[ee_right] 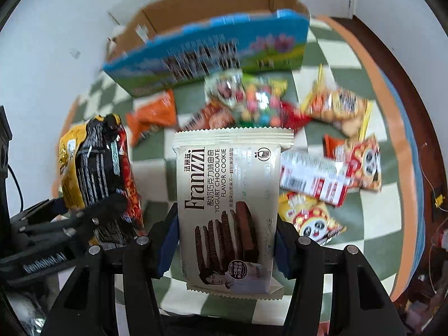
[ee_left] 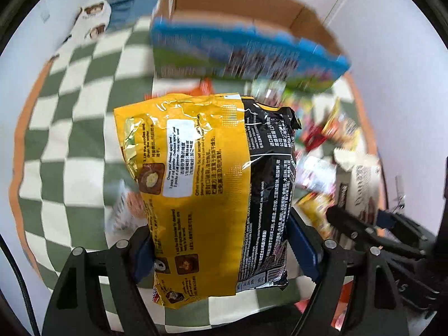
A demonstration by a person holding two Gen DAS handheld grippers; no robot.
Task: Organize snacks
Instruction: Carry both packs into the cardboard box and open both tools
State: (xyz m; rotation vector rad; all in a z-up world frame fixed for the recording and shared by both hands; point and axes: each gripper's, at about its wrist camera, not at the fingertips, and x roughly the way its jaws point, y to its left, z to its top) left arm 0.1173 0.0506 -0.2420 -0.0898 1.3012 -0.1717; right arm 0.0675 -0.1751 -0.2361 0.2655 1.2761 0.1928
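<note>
My left gripper (ee_left: 224, 252) is shut on a yellow and black noodle pack (ee_left: 201, 182), its blue pads (ee_left: 142, 254) pressing both sides, lifted above the checkered cloth. My right gripper (ee_right: 224, 240) is shut on a cream Franzzi cookie pack (ee_right: 226, 201), held upright. The noodle pack (ee_right: 95, 173) and left gripper (ee_right: 84, 218) show at the left of the right wrist view. At the right of the left wrist view are the cookie pack (ee_left: 361, 187) and the right gripper (ee_left: 364, 224). An open cardboard box (ee_left: 238, 5) with a blue printed side (ee_right: 207, 53) stands beyond both.
Several loose snack packets (ee_right: 252, 98) lie on the green and white checkered cloth (ee_left: 70, 128) in front of the box, with panda-print packs (ee_right: 364, 162) to the right. A person's feet in white slippers (ee_left: 92, 16) stand at the far left. White walls close in behind.
</note>
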